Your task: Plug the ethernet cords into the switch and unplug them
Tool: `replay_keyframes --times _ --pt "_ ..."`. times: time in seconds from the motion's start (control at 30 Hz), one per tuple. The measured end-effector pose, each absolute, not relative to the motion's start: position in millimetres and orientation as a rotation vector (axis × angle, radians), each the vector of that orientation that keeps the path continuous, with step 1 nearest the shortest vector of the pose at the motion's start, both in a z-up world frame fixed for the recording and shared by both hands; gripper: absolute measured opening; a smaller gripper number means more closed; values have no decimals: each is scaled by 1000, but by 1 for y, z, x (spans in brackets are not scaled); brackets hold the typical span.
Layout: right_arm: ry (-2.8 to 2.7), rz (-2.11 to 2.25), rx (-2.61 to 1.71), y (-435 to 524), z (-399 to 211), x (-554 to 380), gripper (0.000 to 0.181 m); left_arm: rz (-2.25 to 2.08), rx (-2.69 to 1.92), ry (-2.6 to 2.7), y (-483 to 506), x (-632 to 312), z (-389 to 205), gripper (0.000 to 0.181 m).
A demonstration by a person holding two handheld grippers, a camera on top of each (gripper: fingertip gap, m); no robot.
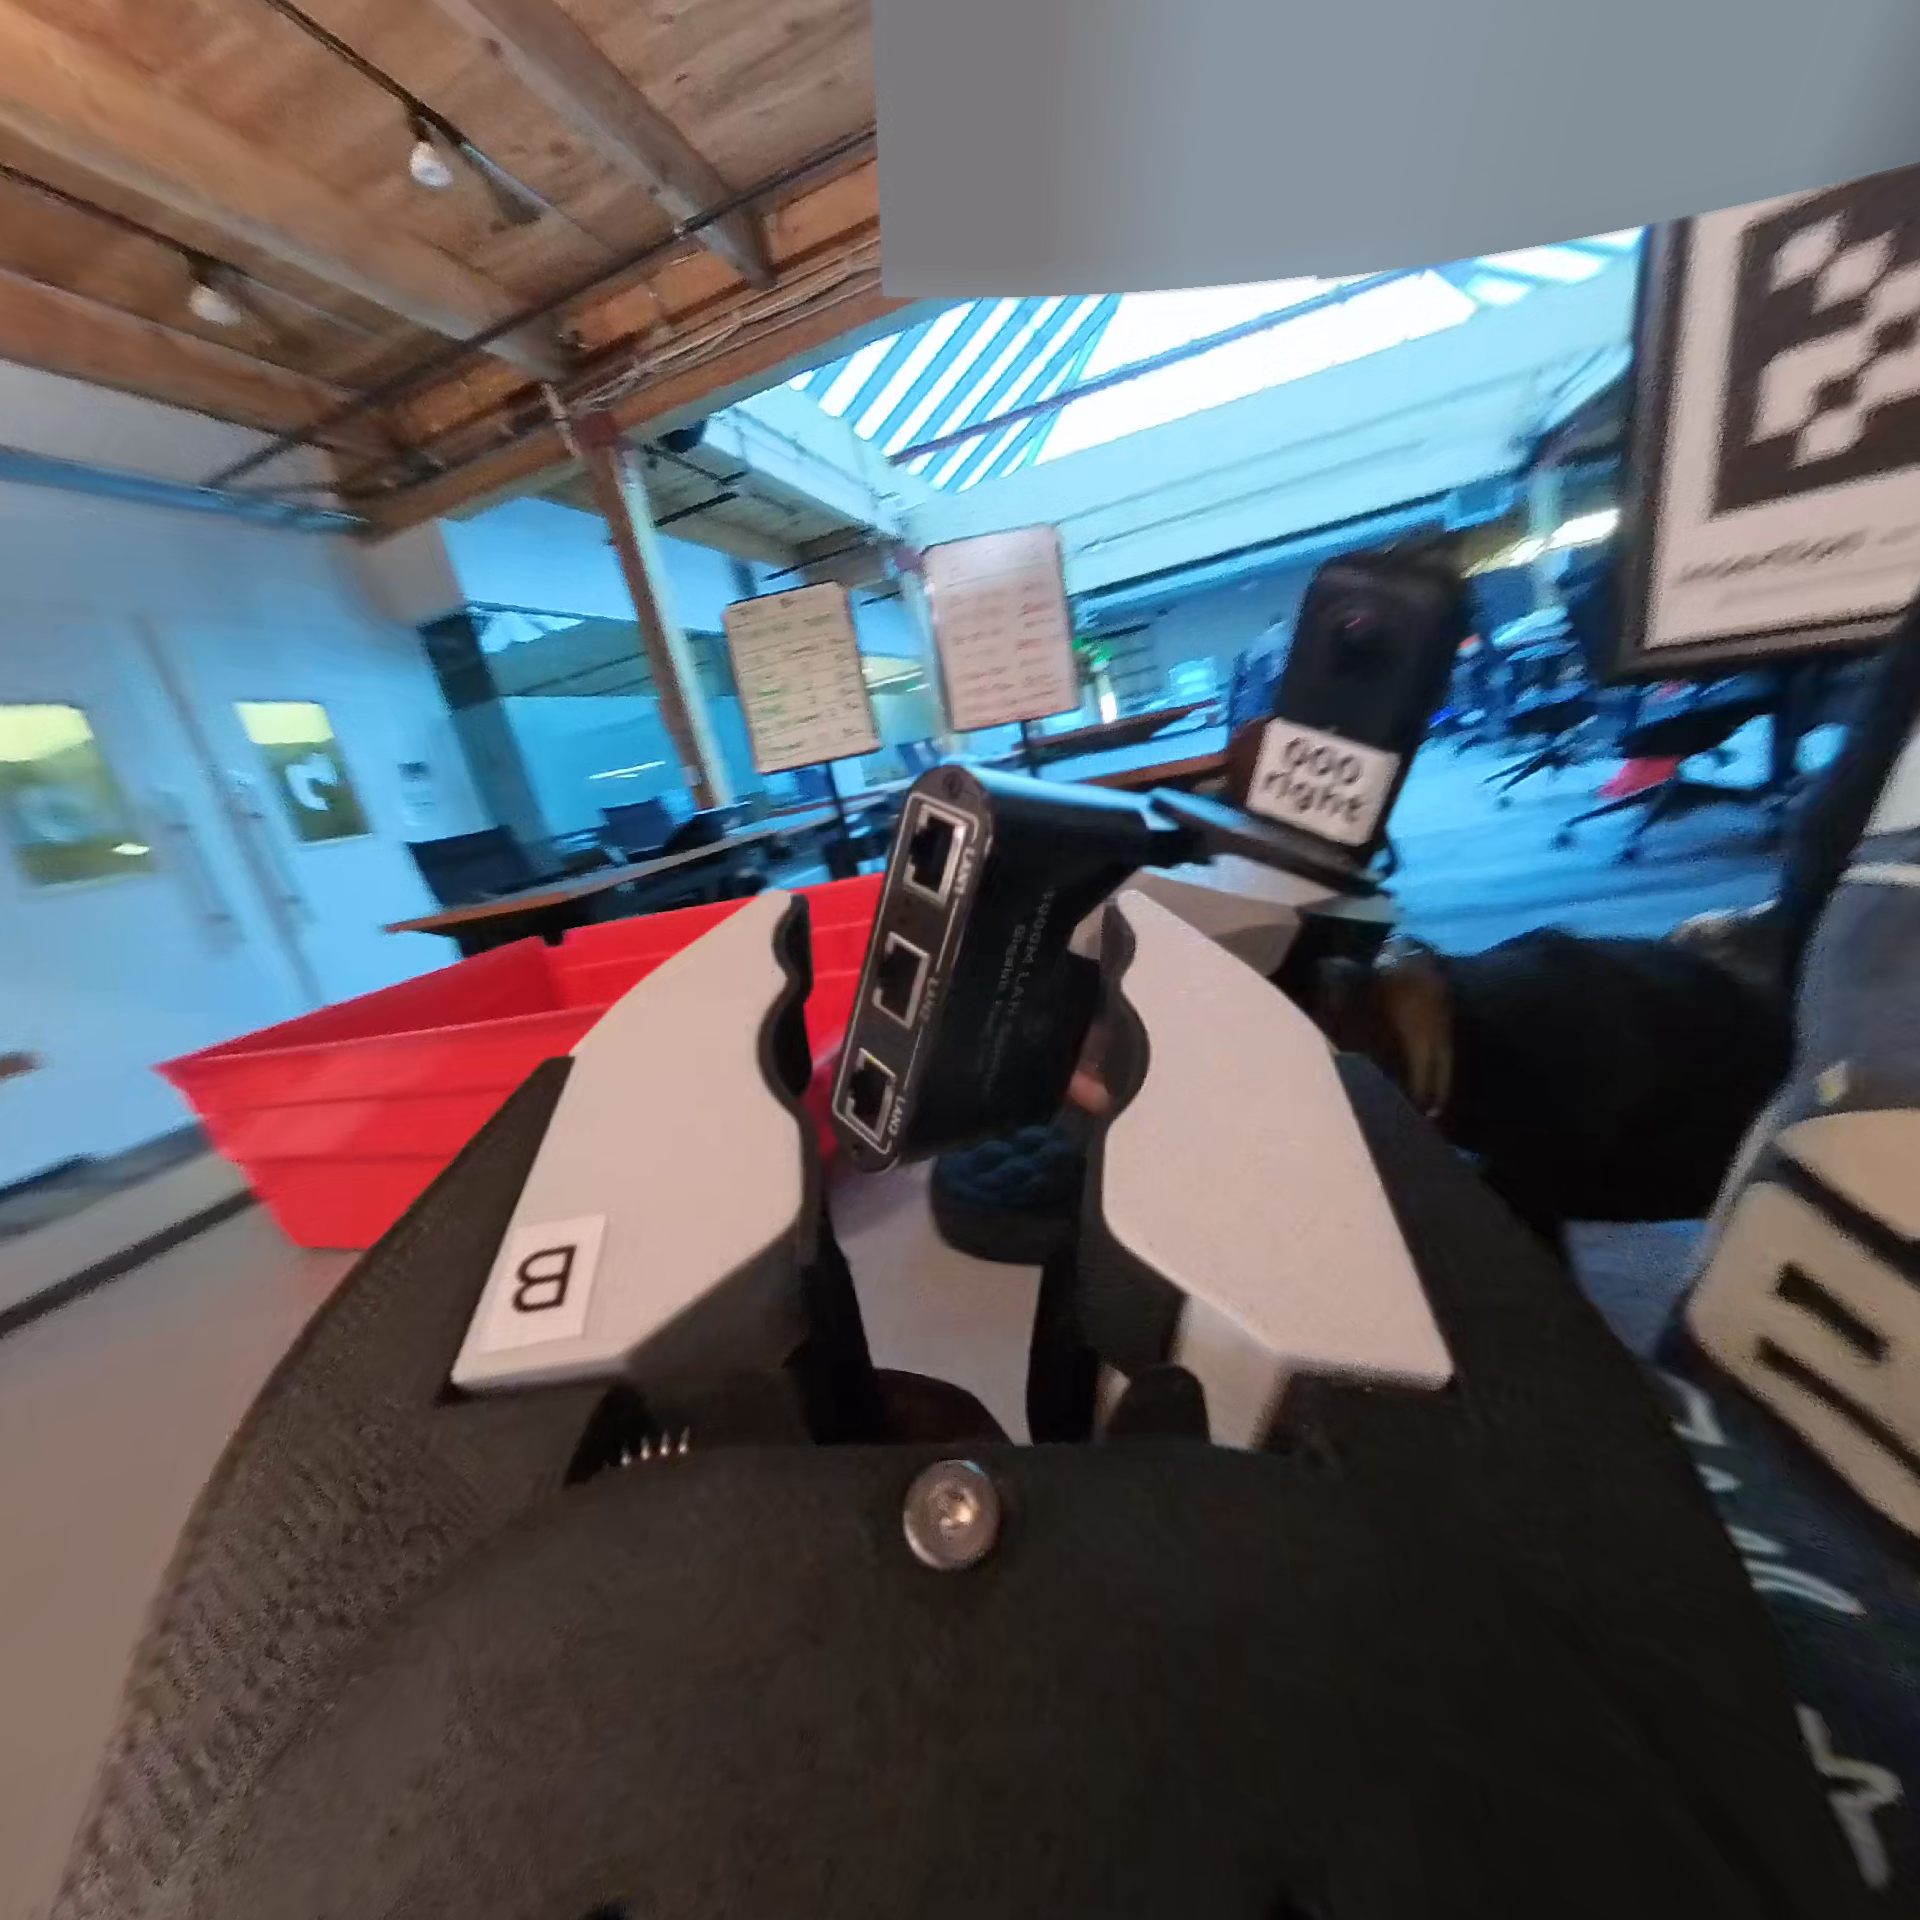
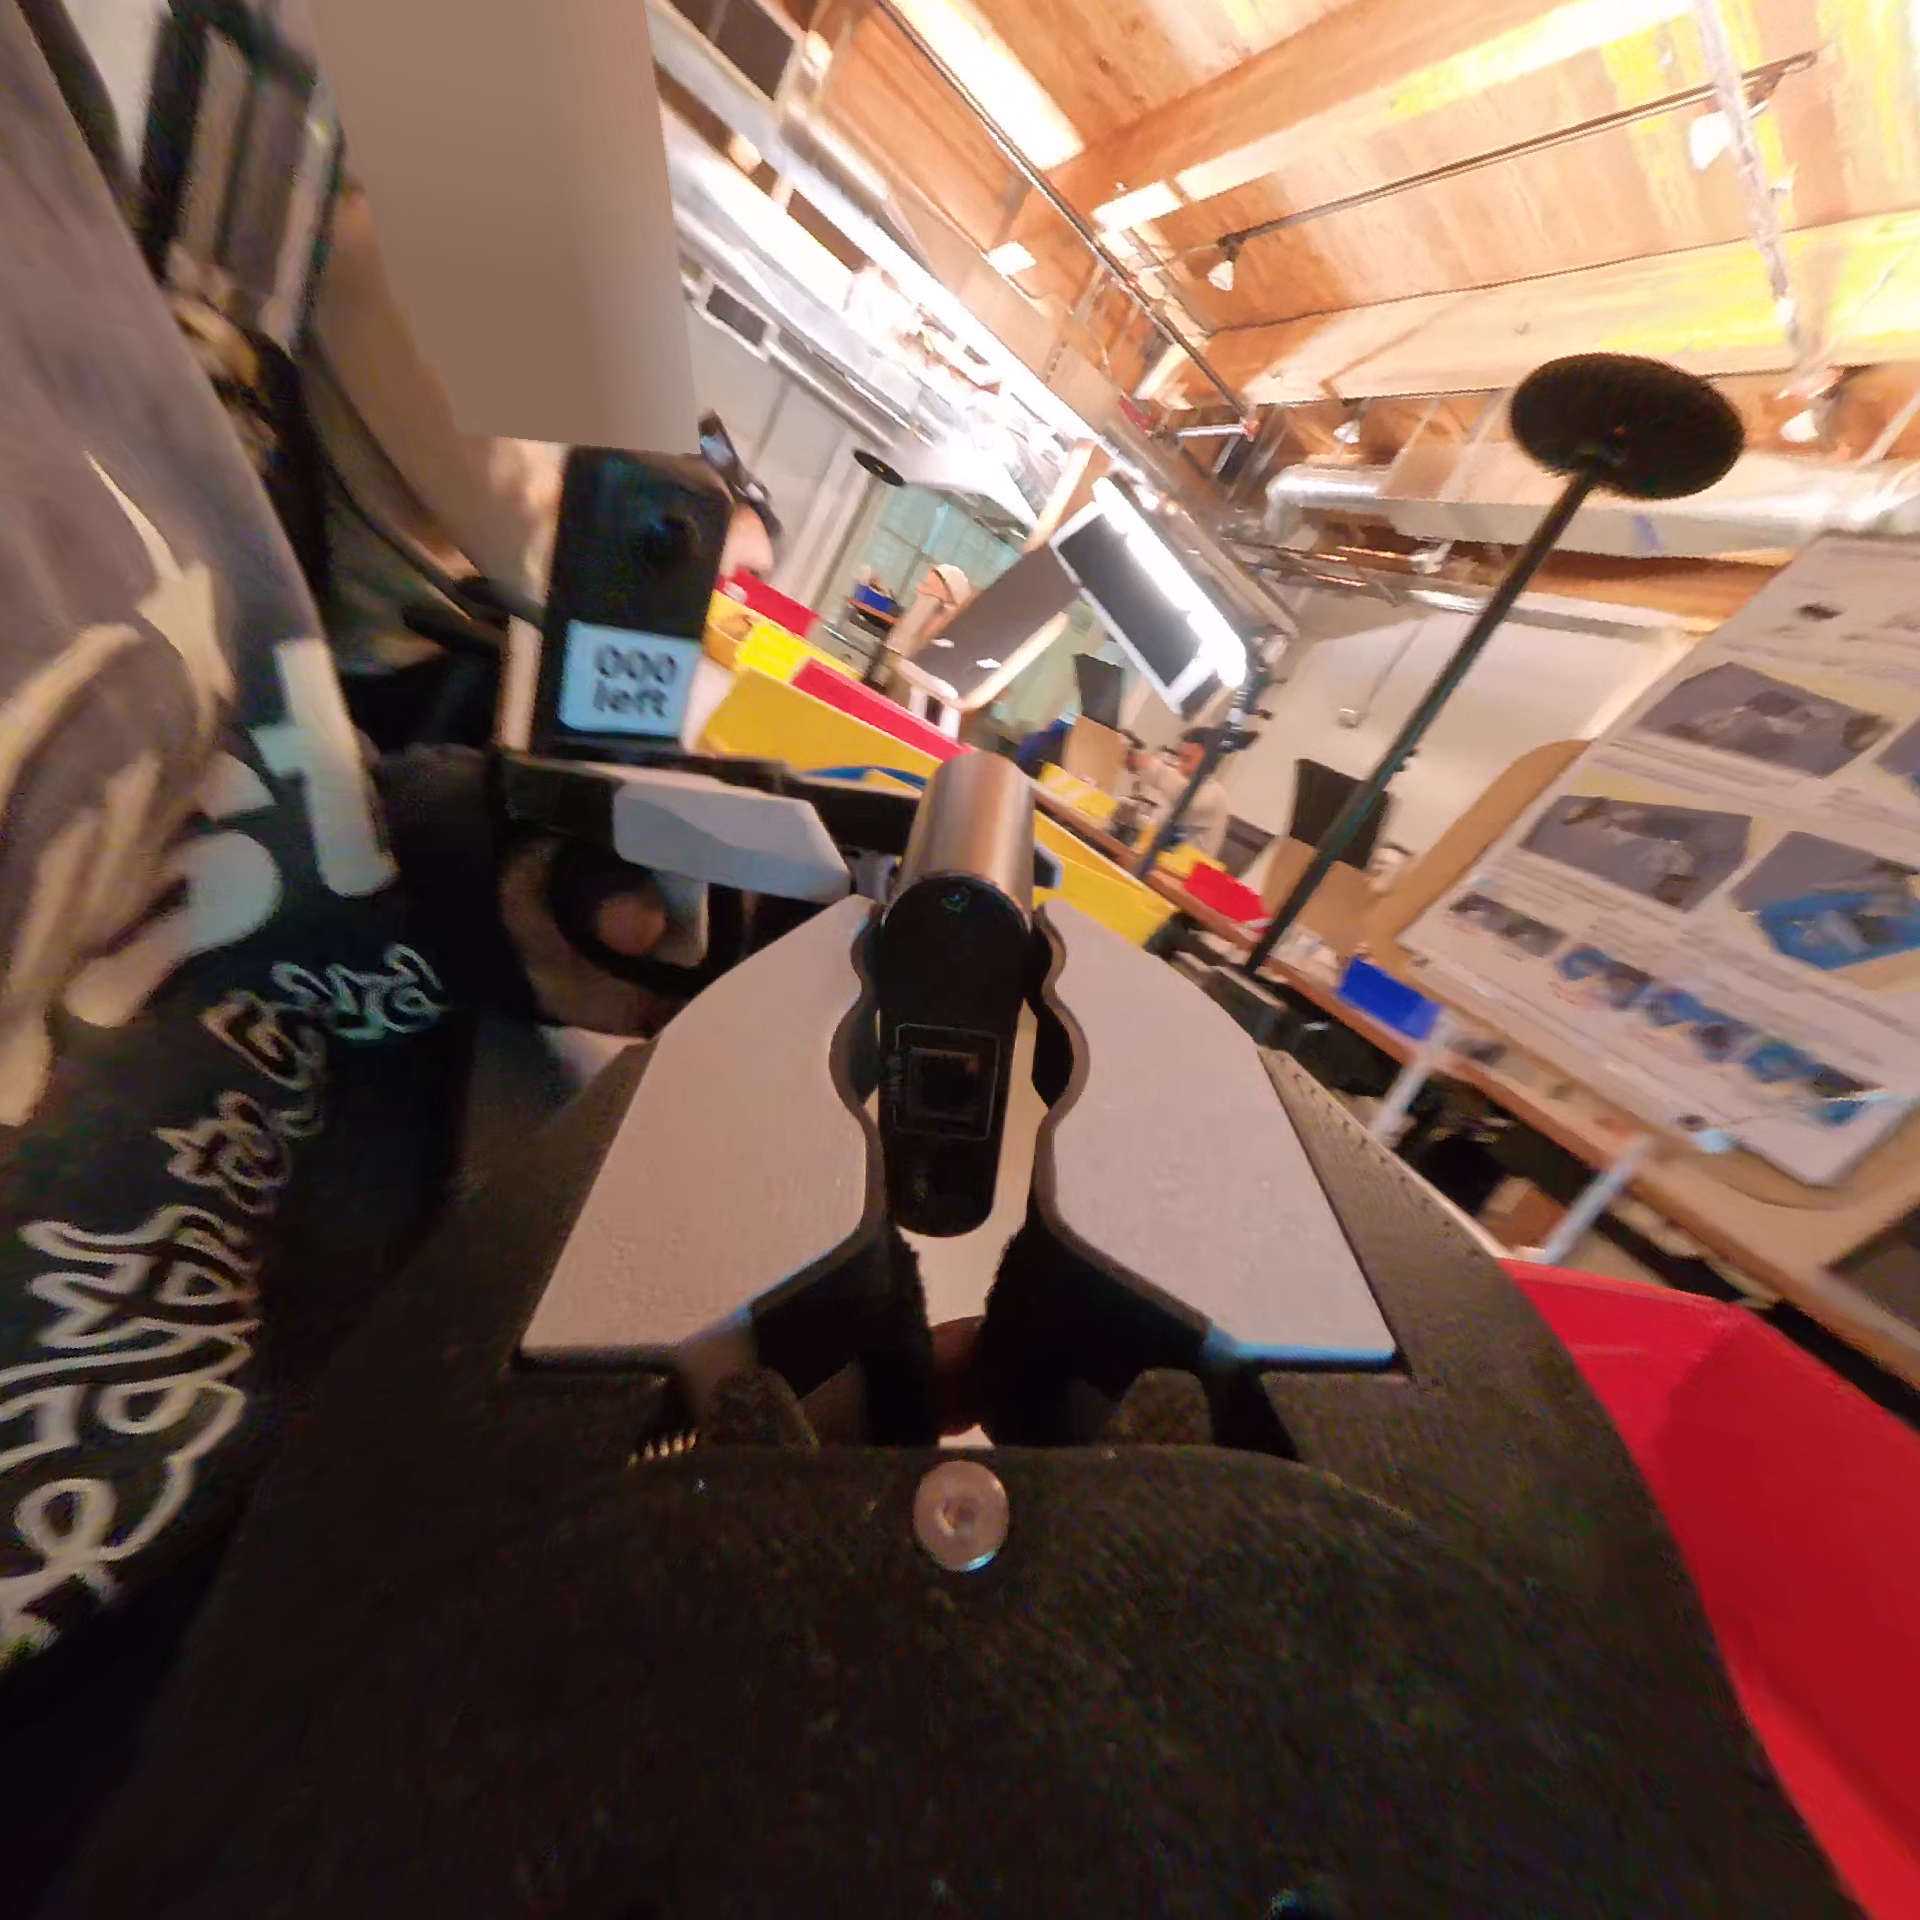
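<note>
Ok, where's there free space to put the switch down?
A bare grey surface shows left of the left gripper, in front of the red bin; the bin's inside is hidden. The middle is crowded: the switch hangs between open left fingers, clamped by the right gripper.

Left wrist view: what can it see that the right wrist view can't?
Only the left wrist view shows the switch's side with three empty ports, framed by the open left gripper. Only the right wrist view shows its end with a single port, clamped by the right gripper. Both show the same black switch, with no cord plugged in.
</note>
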State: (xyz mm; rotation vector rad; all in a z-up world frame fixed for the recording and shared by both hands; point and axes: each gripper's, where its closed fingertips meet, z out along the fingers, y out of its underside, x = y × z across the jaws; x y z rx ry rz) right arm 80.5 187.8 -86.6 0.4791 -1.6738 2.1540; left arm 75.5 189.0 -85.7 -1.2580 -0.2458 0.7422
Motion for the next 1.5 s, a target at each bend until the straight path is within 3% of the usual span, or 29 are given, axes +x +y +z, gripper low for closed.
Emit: replay_keyframes --times 0.1,0.2,0.27,0.43,0.63,0.7,0.83,0.93,1.13,1.2,1.33,1.4,1.5 --pt "-1539 1852 479 184 -91 70 24 808 -1256 -311 181 68 -85 60" --pt "-1483 1542 500 177 -104 59 24 628 -1288 -416 183 63 -92 84" --pt "-1483 1464 517 173 -109 57 24 665 -1337 -409 187 62 -97 89" --pt "-1489 1384 462 173 -111 47 24 932 -1398 -452 179 49 -103 74" --pt "-1471 1225 478 169 -120 42 24 980 -1519 -484 186 45 -117 75" --pt "-1459 1215 495 168 -120 44 24 1006 -1529 -497 185 43 -118 59" --pt "-1451 1235 509 167 -120 46 24 957 -1528 -512 184 44 -118 58" --pt "-1402 1312 525 168 -112 52 28 807 -1432 -573 178 46 -111 58" --pt "-1527 1685 377 177 -98 51 59 200 -1082 -769 150 41 -101 57" --pt "-1602 1734 374 175 -102 50 61 92 -1038 -771 152 42 -100 57" --pt "-1653 1699 410 171 -110 51 48 74 -1038 -771 153 42 -101 57" --pt "-1645 1675 432 170 -112 52 26 29 -1022 -765 154 44 -100 57" --pt "-1645 1661 430 170 -113 52 24 13 -1014 -762 155 44 -100 58"
